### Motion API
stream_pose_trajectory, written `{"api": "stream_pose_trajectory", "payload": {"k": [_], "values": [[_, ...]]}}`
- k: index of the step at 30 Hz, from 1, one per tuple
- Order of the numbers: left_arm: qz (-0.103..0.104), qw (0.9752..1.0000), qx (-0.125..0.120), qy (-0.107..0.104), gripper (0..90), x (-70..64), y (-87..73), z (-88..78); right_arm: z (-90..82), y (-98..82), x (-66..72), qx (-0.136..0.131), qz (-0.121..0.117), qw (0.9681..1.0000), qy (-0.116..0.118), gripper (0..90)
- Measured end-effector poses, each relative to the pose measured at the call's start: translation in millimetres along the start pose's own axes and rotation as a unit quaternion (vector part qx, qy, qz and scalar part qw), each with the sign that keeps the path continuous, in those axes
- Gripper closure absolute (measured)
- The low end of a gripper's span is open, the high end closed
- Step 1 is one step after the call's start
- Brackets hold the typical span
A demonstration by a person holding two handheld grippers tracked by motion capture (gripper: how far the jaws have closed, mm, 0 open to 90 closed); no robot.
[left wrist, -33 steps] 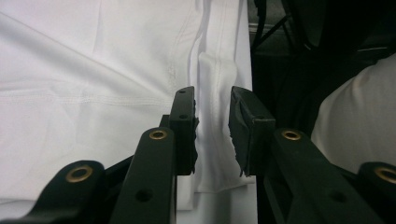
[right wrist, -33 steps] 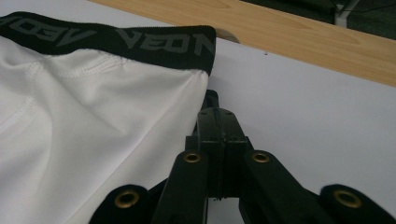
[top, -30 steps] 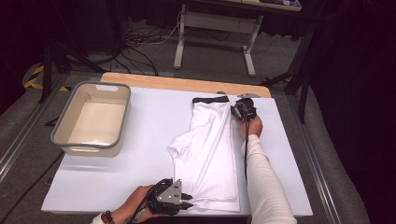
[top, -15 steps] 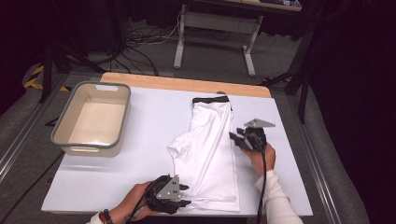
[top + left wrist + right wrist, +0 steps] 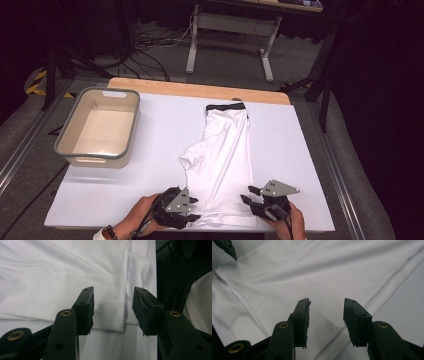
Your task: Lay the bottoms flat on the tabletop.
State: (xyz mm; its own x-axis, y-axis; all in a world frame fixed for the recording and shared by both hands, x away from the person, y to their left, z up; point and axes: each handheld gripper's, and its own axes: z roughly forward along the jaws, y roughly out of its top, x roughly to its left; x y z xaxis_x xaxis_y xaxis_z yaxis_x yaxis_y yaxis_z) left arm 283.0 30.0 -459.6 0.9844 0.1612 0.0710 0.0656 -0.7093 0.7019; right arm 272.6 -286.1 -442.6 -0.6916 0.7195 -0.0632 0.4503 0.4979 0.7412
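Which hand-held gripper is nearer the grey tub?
Left. The left hand-held gripper sits at the white shirt's near hem, below and to the right of the grey tub. The right hand-held gripper is across the shirt, farther from it.

This looks like a lab or recording studio set up for handling trials, not a home. A white sheet-covered surface (image 5: pixel 150 130) with a pale wooden edge (image 5: pixel 200 90) sits on a frame with grey metal rails (image 5: pixel 25 150) along its sides, on grey carpet. Behind it, black cables (image 5: pixel 150 50) lie loose on the floor beside the white metal legs of a desk frame (image 5: pixel 192 45), black stands (image 5: pixel 325 100) and yellow-and-black hazard tape (image 5: pixel 35 82), with dark surroundings.
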Motion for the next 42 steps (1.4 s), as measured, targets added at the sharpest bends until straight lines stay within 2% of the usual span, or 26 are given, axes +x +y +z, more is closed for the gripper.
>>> {"api": "stream_pose_trajectory", "payload": {"k": [2, 3, 4, 5, 6, 7, 8, 9, 12, 15, 18, 19, 20, 21, 24, 27, 28, 30, 31, 32, 35, 36, 37, 40, 41, 42], "values": [[-0.008, 0.9999, -0.002, -0.011, 55.5, 1.8, -1.6, 1.6, 0.9, -5.8, 7.7, 0.016, -0.007, 0.9998, 0.001, 60.4], [-0.013, 0.9998, -0.003, -0.014, 59.2, 2.5, -1.7, 1.8, 2.0, -7.8, 9.5, 0.028, -0.006, 0.9996, -0.002, 62.3], [-0.013, 0.9998, 0.002, -0.014, 60.0, 3.7, -1.6, 1.0, 2.2, -9.8, 10.1, 0.027, 0.000, 0.9996, -0.001, 66.9], [-0.018, 0.9997, 0.000, -0.016, 68.5, 5.1, -1.8, 0.8, 0.7, -12.0, 10.6, 0.022, 0.011, 0.9997, 0.003, 79.3], [-0.018, 0.9997, 0.000, -0.016, 74.9, 5.1, -1.8, 0.8, 0.7, -12.0, 10.6, 0.022, 0.011, 0.9997, 0.003, 79.3], [-0.017, 0.9997, 0.000, -0.015, 74.9, 5.7, -1.8, 0.4, -0.6, -11.9, 11.6, 0.025, 0.005, 0.9997, -0.001, 87.2], [-0.014, 0.9998, -0.001, -0.016, 85.8, 6.4, -1.7, 0.1, -1.8, -12.2, 10.9, 0.029, 0.005, 0.9996, 0.001, 90.0], [-0.014, 0.9998, -0.001, -0.016, 86.6, 6.4, -1.7, 0.1, -2.9, -12.4, 9.9, 0.028, 0.008, 0.9996, 0.004, 90.0], [-0.001, 0.9999, -0.007, -0.008, 86.9, 4.4, -0.3, -1.3, -11.0, -11.3, 9.8, 0.016, 0.009, 0.9998, 0.003, 90.0], [0.000, 0.9994, -0.035, -0.004, 86.2, 1.9, 3.1, -8.0, -21.8, -11.6, 11.7, 0.001, 0.010, 1.0000, 0.000, 90.0], [0.000, 0.9985, -0.054, -0.013, 86.4, -2.0, 6.3, -14.0, -26.6, -14.4, 13.3, -0.002, 0.011, 0.9999, 0.002, 90.0], [0.003, 0.9984, -0.050, -0.026, 86.7, -6.2, 5.7, -13.1, -29.7, -18.2, 15.4, 0.001, 0.011, 0.9999, 0.005, 90.0], [0.003, 0.9984, -0.050, -0.026, 86.7, -6.2, 5.7, -13.1, -29.7, -18.2, 15.4, 0.001, 0.011, 0.9999, 0.005, 90.0], [0.008, 0.9989, -0.038, -0.024, 86.7, -10.5, 4.5, -11.1, -31.2, -20.3, 16.8, 0.002, 0.011, 0.9999, 0.005, 90.0], [0.012, 0.9987, -0.031, -0.038, 86.6, -15.2, 2.7, -6.5, -32.8, -28.6, 20.0, 0.010, 0.016, 0.9997, 0.013, 90.0], [0.013, 0.9989, -0.024, -0.038, 86.5, -20.4, 3.1, -3.0, -34.1, -31.5, 21.0, 0.013, 0.016, 0.9997, 0.010, 90.0], [0.025, 0.9990, -0.015, -0.033, 85.1, -22.7, 4.9, -1.8, -36.1, -33.6, 20.8, 0.006, 0.022, 0.9997, 0.007, 90.0], [0.027, 0.9988, -0.022, -0.035, 81.2, -22.1, 6.2, -2.5, -36.2, -34.2, 19.5, 0.008, 0.022, 0.9997, 0.007, 90.0], [0.027, 0.9988, -0.022, -0.035, 77.9, -22.1, 6.2, -2.5, -36.1, -34.2, 18.5, 0.007, 0.023, 0.9997, 0.008, 86.8], [0.019, 0.9987, -0.036, -0.031, 74.2, -20.5, 6.9, -7.9, -36.0, -33.8, 17.3, 0.005, 0.025, 0.9996, 0.009, 78.8], [0.014, 0.9982, -0.054, -0.021, 69.4, -17.9, 7.1, -15.1, -34.8, -32.3, 14.7, 0.000, 0.028, 0.9995, 0.016, 74.2], [-0.004, 0.9969, -0.078, -0.009, 67.0, -12.0, 6.1, -22.5, -32.7, -28.5, 12.4, -0.008, 0.031, 0.9994, 0.012, 65.6], [-0.004, 0.9969, -0.078, -0.009, 65.8, -12.0, 6.1, -22.5, -32.7, -28.5, 12.4, -0.008, 0.031, 0.9994, 0.012, 65.6], [-0.032, 0.9940, -0.101, 0.028, 63.9, 5.3, 4.3, -34.2, -29.6, -14.9, 3.1, -0.035, 0.017, 0.9992, 0.000, 69.9], [-0.032, 0.9940, -0.101, 0.028, 62.6, 5.3, 4.3, -34.2, -27.4, -10.7, -0.2, -0.040, 0.014, 0.9991, -0.006, 71.2], [-0.040, 0.9927, -0.107, 0.038, 61.6, 11.3, 4.1, -35.2, -24.7, -6.3, -3.8, -0.046, 0.010, 0.9988, -0.013, 73.9]]}}
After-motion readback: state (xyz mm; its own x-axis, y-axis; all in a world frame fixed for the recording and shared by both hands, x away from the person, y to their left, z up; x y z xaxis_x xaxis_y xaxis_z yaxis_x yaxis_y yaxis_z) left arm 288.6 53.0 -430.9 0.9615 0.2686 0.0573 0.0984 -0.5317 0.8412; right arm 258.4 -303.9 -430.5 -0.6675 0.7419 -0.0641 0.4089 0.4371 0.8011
